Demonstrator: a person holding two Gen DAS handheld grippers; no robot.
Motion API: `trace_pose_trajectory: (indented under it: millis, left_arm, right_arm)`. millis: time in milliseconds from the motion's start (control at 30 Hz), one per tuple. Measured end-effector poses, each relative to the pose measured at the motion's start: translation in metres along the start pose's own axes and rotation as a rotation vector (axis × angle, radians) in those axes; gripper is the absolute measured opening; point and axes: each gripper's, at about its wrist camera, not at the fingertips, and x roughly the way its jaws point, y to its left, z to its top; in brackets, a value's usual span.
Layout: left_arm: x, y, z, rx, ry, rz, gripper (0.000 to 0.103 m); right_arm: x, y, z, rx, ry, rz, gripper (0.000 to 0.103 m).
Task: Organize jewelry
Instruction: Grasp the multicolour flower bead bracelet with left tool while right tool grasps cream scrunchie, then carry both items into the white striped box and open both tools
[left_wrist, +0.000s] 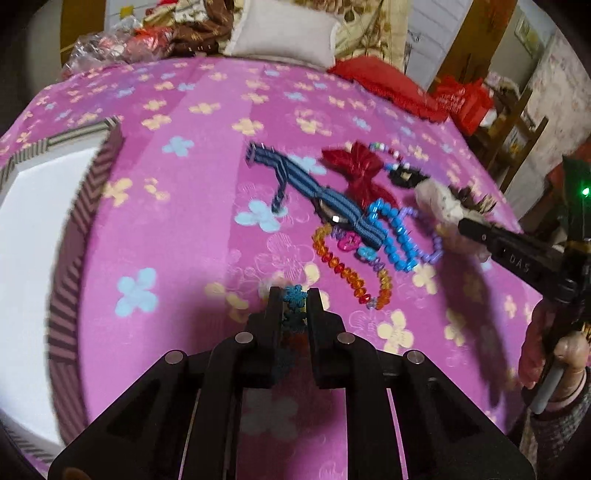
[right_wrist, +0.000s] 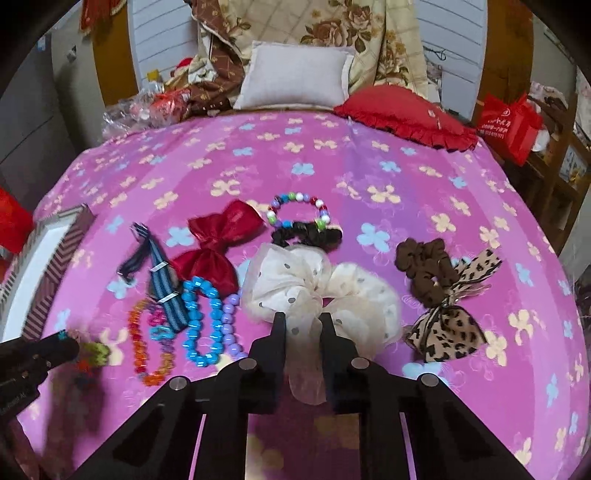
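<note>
Left tongs clamped on a small blue flower trinket near the striped box, right tongs clamped on the cream dotted bow, both on the pink bed.

Cream dotted bow, bedspread-centre

Home bedroom: bed, pillow, quilt.

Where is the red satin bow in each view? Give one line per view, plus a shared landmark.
Left wrist view: red satin bow lies right of centre, beside the striped blue band.
Right wrist view: the bow lies left of centre, behind the blue bead bracelet.
Shared landmark: the striped box at left.
</note>
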Motion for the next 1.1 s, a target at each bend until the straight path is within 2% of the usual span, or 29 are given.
trace_pose_trajectory:
  millis: [267, 533, 833, 1000, 1100]
  left_arm:
    - [-0.065, 0.03, 0.018, -0.05, -0.141, -0.034, 0.012]
    - [-0.081, 0.104, 0.056, -0.085, -0.221, 0.094, 0.012]
    - [-0.075, 0.228, 0.077, -0.338, -0.244, 0.133, 0.012]
    - [-0.074, 0.267, 0.08, -0.424, -0.248, 0.169, 0.012]
    - [-0.07, 0.282, 0.078, -0.455, -0.235, 0.164, 0.012]
  right_arm:
    - [-0.052, 0.032, 0.01, -0.024, -0.033, 0.076, 0.016]
    - [-0.079, 0.108, 0.032, -0.108, -0.029, 0.166, 0.016]
    - [-0.04, 0.238, 0.06, -0.216, 0.045, 0.307, 0.016]
    - [-0.013, 0.308, 0.075, -0.312, 0.068, 0.342, 0.016]
    - [0.011, 0.347, 0.083, -0.357, 0.09, 0.338, 0.016]
